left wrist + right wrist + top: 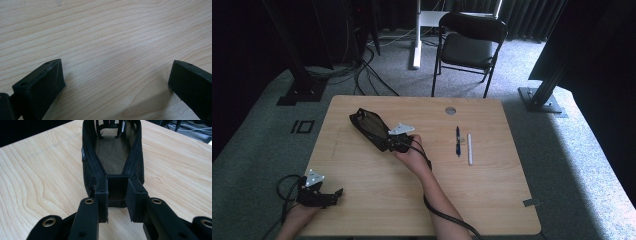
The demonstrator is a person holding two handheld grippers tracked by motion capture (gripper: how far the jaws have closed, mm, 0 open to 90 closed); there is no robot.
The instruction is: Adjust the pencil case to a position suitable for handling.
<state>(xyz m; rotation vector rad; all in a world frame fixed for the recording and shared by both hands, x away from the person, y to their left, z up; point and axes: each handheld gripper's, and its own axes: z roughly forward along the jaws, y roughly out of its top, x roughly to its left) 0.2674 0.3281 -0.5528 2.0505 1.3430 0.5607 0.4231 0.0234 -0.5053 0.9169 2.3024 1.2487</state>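
Near left, the left gripper (319,192) rested at the table's (492,200) near-left corner, its jaws spread wide over bare wood with nothing between them, as the left gripper view confirmed. It lay well apart from the work. Farther in, left of the table's centre, the right hand (412,155) reached forward and leftward, the forearm running diagonally from the near edge and the cable trailing beside it. The right gripper (117,195) had its jaws drawn close together on the near end of a black mesh pouch (371,127); in the right gripper view the pads (102,192) pressed on the pouch's folded end wall from both sides. The pouch's long axis ran away from this gripper, toward the far left, continuing the line of the jaws, and its mouth stood open upward. The right hand was thus by far the nearer to the pouch. To the right of the hand, apart from it, a blue pen (458,141) and a white pen (470,148) lay side by side, both pointing near to far. Any filling of the pouch would likely depend on that separation.
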